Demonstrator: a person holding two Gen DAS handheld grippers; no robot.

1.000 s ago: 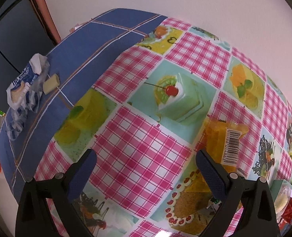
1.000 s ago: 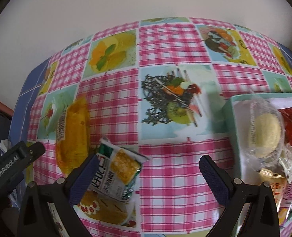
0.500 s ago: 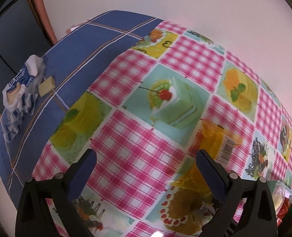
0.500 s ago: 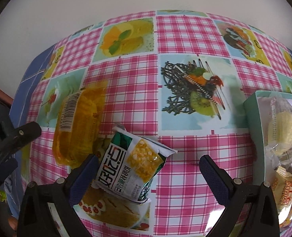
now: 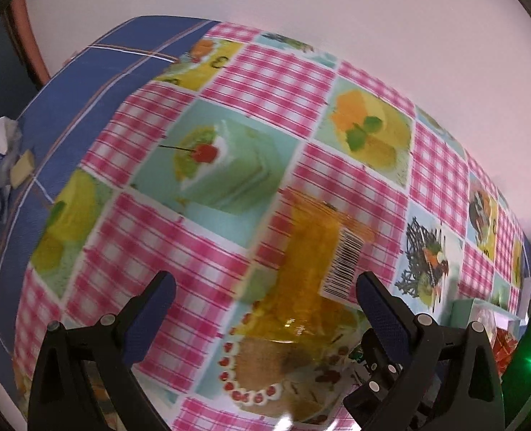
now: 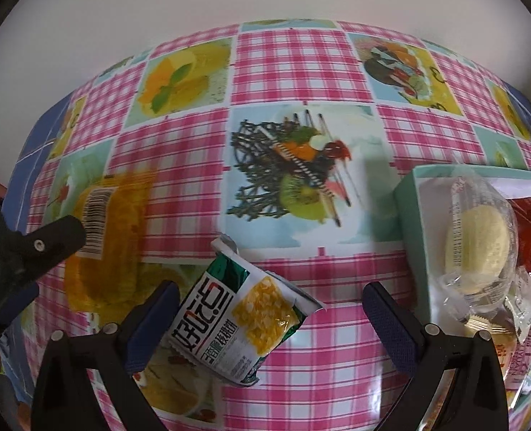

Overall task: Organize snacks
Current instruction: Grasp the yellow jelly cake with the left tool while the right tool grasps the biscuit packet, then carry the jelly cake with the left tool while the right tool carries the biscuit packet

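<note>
Fingers [image 6: 391,323] apart, corn packet [image 6: 243,319] partly hidden behind them

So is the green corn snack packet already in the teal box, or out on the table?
Out. The green corn snack packet lies flat on the tablecloth, left of the teal box, between the open right tool's fingers, ungripped.

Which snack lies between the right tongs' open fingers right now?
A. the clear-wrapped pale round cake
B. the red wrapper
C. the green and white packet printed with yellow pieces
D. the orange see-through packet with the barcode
C: in the right wrist view the green and white packet lies on the tablecloth between the open right tongs, nearer the left finger; the orange packet lies off to the left.
</note>
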